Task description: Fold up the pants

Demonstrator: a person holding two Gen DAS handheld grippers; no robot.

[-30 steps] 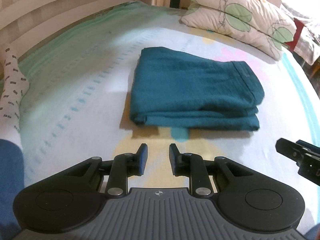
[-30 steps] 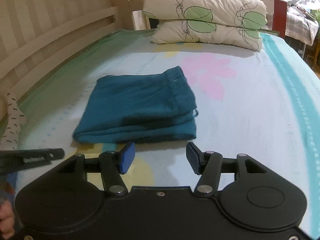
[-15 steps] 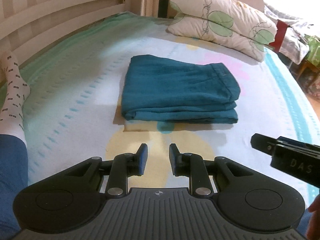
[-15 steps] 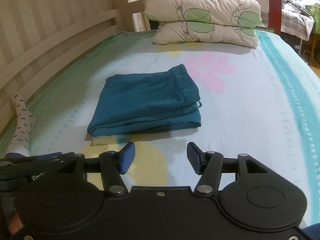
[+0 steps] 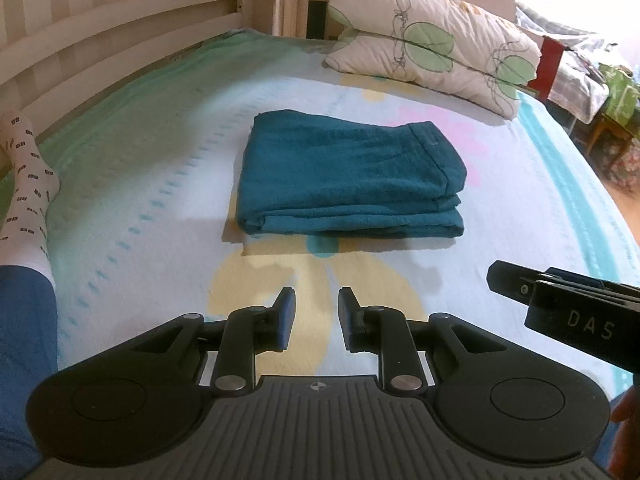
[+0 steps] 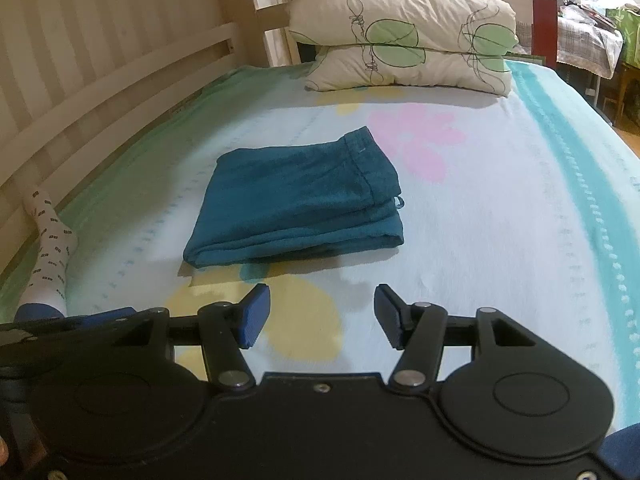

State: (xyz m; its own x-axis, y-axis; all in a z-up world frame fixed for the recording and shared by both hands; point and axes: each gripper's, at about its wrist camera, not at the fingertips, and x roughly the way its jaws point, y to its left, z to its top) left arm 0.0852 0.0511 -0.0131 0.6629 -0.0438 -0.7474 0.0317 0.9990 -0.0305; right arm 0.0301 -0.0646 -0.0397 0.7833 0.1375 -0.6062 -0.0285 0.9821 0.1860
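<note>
The teal pants [image 5: 348, 176] lie folded into a neat rectangular stack on the flowered bedsheet [image 5: 152, 216], in the middle of the bed. They also show in the right wrist view [image 6: 296, 204]. My left gripper [image 5: 317, 306] is open a little and empty, held back from the stack's near edge. My right gripper [image 6: 322, 306] is open wider and empty, also well short of the pants. The right gripper's body [image 5: 568, 312] shows at the right of the left wrist view.
Two leaf-print pillows [image 6: 404, 40] are stacked at the head of the bed. A wooden slatted bed rail [image 5: 100, 52] runs along the left. A person's socked foot [image 5: 28, 184] rests on the bed at left. Cluttered furniture [image 5: 592, 84] stands beyond the bed's right edge.
Both grippers have pulled back from the folded pants, so the stack looks smaller and farther. Both stay open and empty. The pants have not moved.
</note>
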